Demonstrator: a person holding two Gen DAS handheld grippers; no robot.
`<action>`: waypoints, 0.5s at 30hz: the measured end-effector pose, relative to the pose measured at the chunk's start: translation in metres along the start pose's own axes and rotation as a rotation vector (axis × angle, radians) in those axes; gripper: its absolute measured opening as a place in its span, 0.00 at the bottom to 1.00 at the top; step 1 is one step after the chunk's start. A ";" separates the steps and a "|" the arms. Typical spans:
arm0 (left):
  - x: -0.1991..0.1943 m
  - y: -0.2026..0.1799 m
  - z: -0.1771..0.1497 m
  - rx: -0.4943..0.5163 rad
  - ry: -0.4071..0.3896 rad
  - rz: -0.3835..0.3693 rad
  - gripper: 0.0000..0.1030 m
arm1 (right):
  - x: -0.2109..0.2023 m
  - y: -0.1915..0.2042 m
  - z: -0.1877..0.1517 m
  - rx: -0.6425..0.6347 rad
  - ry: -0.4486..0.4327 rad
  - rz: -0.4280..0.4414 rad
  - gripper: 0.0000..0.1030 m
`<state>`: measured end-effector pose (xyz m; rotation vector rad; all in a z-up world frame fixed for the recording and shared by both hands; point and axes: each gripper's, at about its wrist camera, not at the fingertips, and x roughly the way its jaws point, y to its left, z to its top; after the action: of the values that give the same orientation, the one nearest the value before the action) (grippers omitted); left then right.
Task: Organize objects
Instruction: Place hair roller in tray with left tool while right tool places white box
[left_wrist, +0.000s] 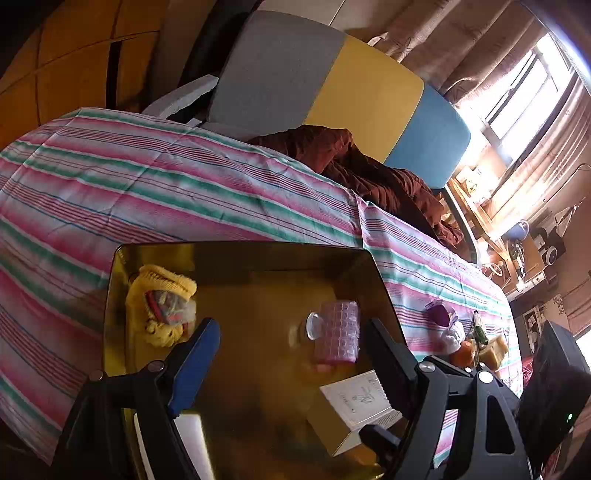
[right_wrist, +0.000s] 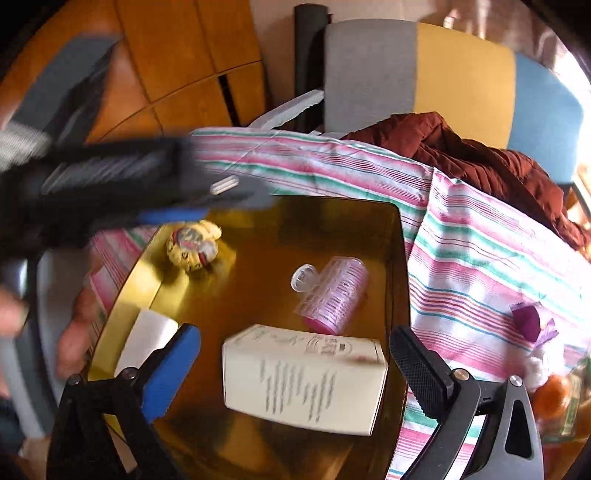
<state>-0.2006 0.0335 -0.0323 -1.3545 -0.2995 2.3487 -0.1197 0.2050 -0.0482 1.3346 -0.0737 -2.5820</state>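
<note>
Pink ridged hair roller (right_wrist: 334, 291), clear clip

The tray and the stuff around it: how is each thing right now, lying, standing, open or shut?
Tray: flat on the striped cloth.
Pink roller: on its side in the tray.
White box: lying flat in the tray, shut.
Yellow knit: bunched in the tray's corner.
Left gripper: open, empty.
Right gripper: open, empty.
Brown jacket: crumpled.
</note>
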 end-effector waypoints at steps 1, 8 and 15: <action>-0.005 0.003 -0.005 -0.004 -0.002 -0.001 0.79 | -0.001 0.000 0.000 0.005 0.001 0.002 1.00; -0.043 0.013 -0.039 -0.026 -0.058 0.005 0.79 | -0.018 -0.003 -0.022 0.070 0.004 0.001 1.00; -0.058 0.026 -0.059 -0.063 -0.057 0.004 0.79 | -0.029 0.028 -0.051 0.002 0.102 0.229 1.00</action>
<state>-0.1305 -0.0170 -0.0273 -1.3190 -0.3905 2.4030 -0.0570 0.1875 -0.0506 1.3689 -0.1992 -2.3228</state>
